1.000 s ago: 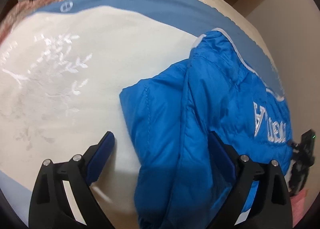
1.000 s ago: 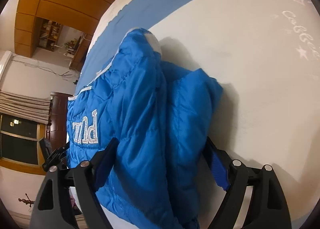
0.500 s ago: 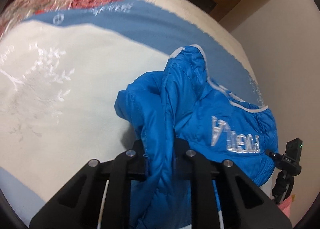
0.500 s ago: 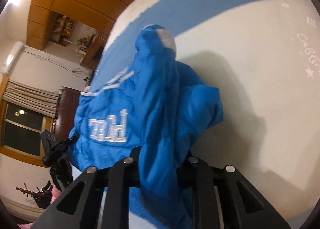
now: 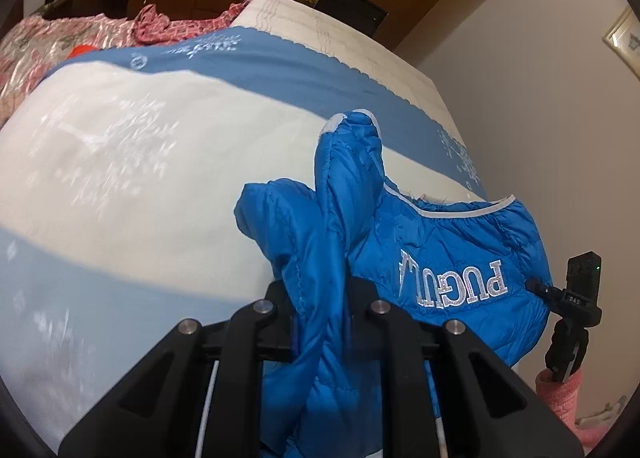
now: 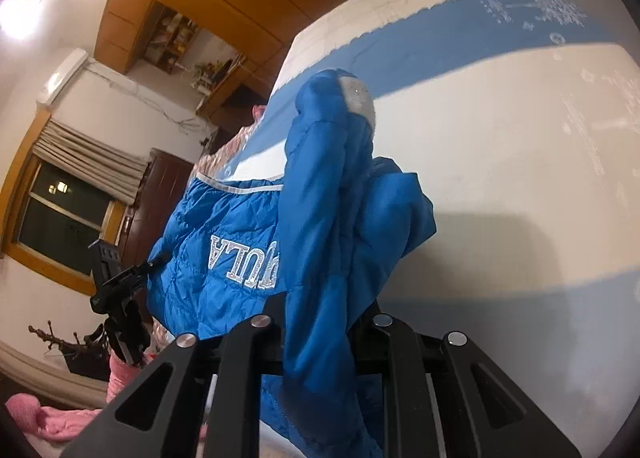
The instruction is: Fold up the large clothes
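Both claws were clamped on the blue jacket (image 5: 440, 258) at this point. A second earlier both sets of jaws stood wide apart around the fabric, which lay flat on the bed (image 5: 120, 178); half a second earlier they had closed.

Left claw (image 5: 320, 318): jaws pinched tight on a thick bunch of quilted fabric, no gap visible. Right claw (image 6: 316, 334): same, jaws squeezed on a bunched fold.

Change since the grab: the jacket came up off the bed. The gripped part rose into a peak, with a grey-lined tip (image 6: 358, 100) standing above the rest, and the lettered panel (image 5: 452, 282) sagged between the two claws. In the left view the lettering was fully readable, where before it was partly tucked away. The shadow under the jacket on the white cover also grew in the right view, consistent with a lift.

Jacket position: near the edge of the bed, partly hanging over it on the side toward the small tripod camera (image 5: 576, 306). The rest of the bed beyond the jacket was open cover.

Read: grasp done, lift in progress. Likely next is carrying the held edge across the jacket to make a fold. Risk: puffy, slick fabric could slip out of a bunch grip, and the free panel may drag off the bed edge.
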Motion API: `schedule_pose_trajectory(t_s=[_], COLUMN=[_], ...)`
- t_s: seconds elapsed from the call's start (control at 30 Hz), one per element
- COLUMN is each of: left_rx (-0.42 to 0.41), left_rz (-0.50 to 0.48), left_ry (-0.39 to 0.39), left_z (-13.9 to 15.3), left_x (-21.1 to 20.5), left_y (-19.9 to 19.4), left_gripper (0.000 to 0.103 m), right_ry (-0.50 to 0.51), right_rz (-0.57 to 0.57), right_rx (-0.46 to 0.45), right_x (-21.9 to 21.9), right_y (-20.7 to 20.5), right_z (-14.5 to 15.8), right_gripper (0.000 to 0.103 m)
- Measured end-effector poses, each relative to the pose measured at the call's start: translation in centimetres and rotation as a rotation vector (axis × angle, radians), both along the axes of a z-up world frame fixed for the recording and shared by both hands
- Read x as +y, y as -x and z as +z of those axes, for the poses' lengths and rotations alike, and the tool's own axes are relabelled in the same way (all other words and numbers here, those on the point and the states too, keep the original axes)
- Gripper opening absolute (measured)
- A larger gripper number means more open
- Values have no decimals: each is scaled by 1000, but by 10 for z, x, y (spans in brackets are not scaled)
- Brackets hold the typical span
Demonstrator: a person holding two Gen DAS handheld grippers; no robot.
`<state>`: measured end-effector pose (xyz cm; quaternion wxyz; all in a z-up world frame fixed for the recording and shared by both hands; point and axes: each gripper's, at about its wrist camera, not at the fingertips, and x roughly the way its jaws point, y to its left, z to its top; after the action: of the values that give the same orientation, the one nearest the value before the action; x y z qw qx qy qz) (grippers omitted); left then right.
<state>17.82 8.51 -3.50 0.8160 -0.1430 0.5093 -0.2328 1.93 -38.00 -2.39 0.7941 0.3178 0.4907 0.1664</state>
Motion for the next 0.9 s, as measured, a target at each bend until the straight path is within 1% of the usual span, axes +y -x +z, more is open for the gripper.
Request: schedule_pose_trajectory(t_s=[0.1, 0.13, 0.17, 0.2, 0.23, 0.3, 0.4, 0.43, 0.47, 0.5, 0.6, 0.7, 0.77, 0.83, 0.9], left_rx=[12, 15, 22, 36, 44, 55, 75, 94, 110, 120, 130, 98, 101, 99, 111], left_rz=[-2, -5, -5, -1, 1, 6, 16, 26, 34, 40, 37, 8, 13, 7, 7], left_ry=[-25, -36, -51, -65, -79, -138, -193, -208, -207, -200, -200, -248, -245, -262, -273], left_z=[-7, -11, -19, -28, -37, -60, -87, -100, -111, -120, -139, -148, -153, -152, -146], left_x=[14, 16, 20, 23, 28, 31, 34, 37, 41, 45, 46, 39, 38, 36, 37], left_y=[35, 40, 48, 53, 55, 58, 60, 59, 57, 57, 56, 55, 52, 51, 52], left_gripper=[14, 14, 15, 15, 15, 16, 18, 19, 21, 23, 30, 36, 37, 38, 38], right_ry=[8, 8, 7, 9, 18, 35, 57, 68, 77, 74, 80, 43, 26, 62, 113], right_rz=[9, 8, 7, 2, 0, -11, -50, -57, -69, -89, -113, -139, -155, -155, -155], right_rx=[36, 49, 58, 79, 95, 124, 176, 185, 199, 231, 271, 282, 282, 279, 282], right_x=[16, 21, 23, 28, 31, 37, 37, 35, 34, 31, 30, 28, 27, 30, 36], right_y=[26, 32, 35, 42, 44, 47, 44, 42, 41, 40, 36, 35, 35, 38, 41], right_z=[-5, -9, -11, -20, -28, -43, -70, -78, -84, -98, -131, -152, -156, -154, -145], right_gripper=[17, 17, 17, 17, 17, 17, 17, 17, 17, 18, 21, 27, 28, 28, 31])
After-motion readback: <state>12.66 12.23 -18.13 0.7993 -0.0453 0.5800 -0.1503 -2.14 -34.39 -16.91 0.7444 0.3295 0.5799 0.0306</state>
